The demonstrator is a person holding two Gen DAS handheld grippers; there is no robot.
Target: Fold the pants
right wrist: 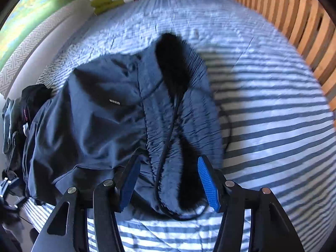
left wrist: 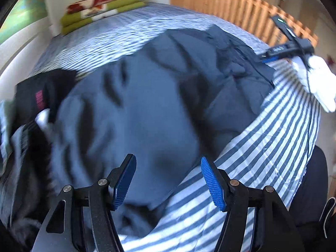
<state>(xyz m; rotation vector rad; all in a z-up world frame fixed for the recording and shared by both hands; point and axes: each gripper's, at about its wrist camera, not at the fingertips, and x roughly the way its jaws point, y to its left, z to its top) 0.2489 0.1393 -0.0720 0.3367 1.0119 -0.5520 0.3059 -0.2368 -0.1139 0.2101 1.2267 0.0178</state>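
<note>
Dark blue pants point(left wrist: 147, 96) lie rumpled on a blue-and-white striped bed cover point(left wrist: 262, 157). In the left wrist view my left gripper point(left wrist: 168, 158) is open just above a lower edge of the cloth, its blue pads point(left wrist: 213, 183) clear of it. My right gripper point(left wrist: 271, 55), held by a white-gloved hand point(left wrist: 315, 79), shows at the upper right by the pants' far corner. In the right wrist view the right gripper point(right wrist: 168, 158) is open over the gathered elastic waistband point(right wrist: 189, 113) and its dark drawstring, with the pants point(right wrist: 94, 115) spreading to the left.
Folded green and red blankets point(left wrist: 100, 8) lie at the far end of the bed. A wooden slatted panel point(left wrist: 231, 6) runs along the right side. A heap of black clothes point(left wrist: 35, 96) sits at the left edge. Bare striped cover point(right wrist: 273, 126) lies right of the pants.
</note>
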